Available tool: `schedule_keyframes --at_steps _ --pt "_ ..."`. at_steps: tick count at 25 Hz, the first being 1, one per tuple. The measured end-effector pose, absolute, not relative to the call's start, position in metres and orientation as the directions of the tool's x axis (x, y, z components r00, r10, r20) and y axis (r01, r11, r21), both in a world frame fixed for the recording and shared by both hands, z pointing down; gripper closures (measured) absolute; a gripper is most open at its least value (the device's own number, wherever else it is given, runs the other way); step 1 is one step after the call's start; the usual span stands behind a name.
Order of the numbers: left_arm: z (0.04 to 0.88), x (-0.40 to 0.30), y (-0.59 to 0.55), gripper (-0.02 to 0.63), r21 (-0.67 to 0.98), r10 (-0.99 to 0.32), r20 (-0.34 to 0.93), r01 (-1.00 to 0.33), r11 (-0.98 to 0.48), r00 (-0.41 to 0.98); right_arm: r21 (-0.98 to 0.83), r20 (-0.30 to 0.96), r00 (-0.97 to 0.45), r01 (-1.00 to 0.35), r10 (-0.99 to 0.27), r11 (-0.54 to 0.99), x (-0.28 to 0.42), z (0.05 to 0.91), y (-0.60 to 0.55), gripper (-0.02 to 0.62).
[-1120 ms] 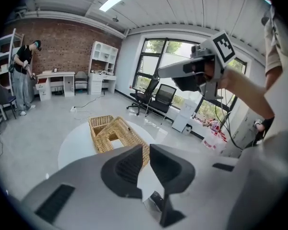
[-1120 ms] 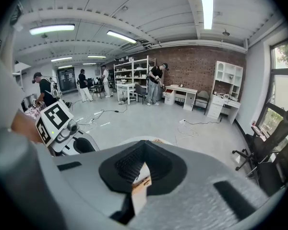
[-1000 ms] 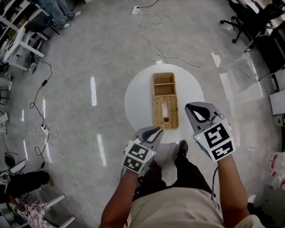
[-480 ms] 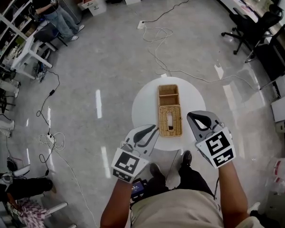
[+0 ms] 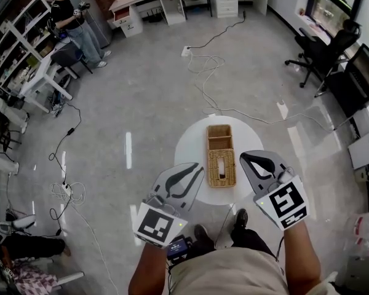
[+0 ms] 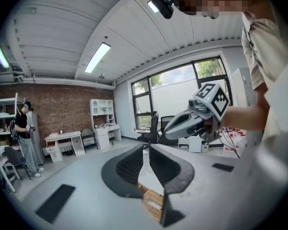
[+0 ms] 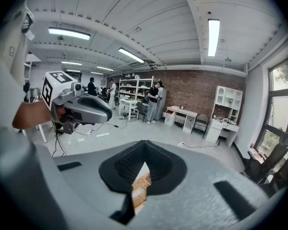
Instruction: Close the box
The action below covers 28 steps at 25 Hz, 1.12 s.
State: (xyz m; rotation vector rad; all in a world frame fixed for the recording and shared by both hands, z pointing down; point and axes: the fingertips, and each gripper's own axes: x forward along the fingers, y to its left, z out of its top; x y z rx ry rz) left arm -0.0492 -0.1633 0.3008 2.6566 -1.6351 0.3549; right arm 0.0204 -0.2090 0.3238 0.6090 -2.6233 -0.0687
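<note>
A woven wicker box point(image 5: 221, 156) lies on a small round white table point(image 5: 190, 144). Its far section is an open compartment and its near section is a flat woven panel with an oval slot. Both grippers hover above the table's near edge, apart from the box. My left gripper point(image 5: 200, 167) is left of the box, jaws together and empty. My right gripper point(image 5: 245, 156) is to the box's right, also shut and empty. The box point(image 6: 153, 203) shows under the left gripper point(image 6: 145, 147), and the box point(image 7: 140, 186) shows under the right gripper point(image 7: 144, 143).
Cables point(image 5: 210, 66) trail across the grey floor beyond the table. Office chairs point(image 5: 320, 50) stand at the right, desks point(image 5: 149, 0) at the back. A person point(image 5: 72, 18) stands by shelves at the far left. My feet are at the table's near side.
The view has lifted and pulled back, so the table and box look smaller. Both grippers came up towards the camera, the left one drifting left and down. The box has not moved.
</note>
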Motion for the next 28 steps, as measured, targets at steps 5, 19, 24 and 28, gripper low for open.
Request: schedule_keyframes --at_steps 5,19,24,28 --pt "0.254 -0.057 -0.15 0.566 -0.155 -0.9 0.13 -0.888 -0.433 0.417 0.162 0.348 -0.83 -0.404 -0.436 0.9 0.018 0.281 -0.194 0.603" --pt "0.178 -0.061 -0.103 0.566 -0.3 -0.91 0.059 -0.862 -0.409 0.411 0.195 0.26 -0.872 -0.374 -0.415 0.907 0.018 0.216 -0.146 0.606" --pt "0.175 -0.059 -0.09 0.566 -0.321 -0.908 0.046 -0.854 -0.409 0.417 0.204 0.256 -0.872 -0.374 -0.418 0.905 0.019 0.213 -0.134 0.606" --pt "0.172 -0.057 -0.08 0.566 -0.325 -0.906 0.041 -0.852 -0.41 0.421 0.211 0.252 -0.87 -0.379 -0.425 0.901 0.021 0.207 -0.125 0.606"
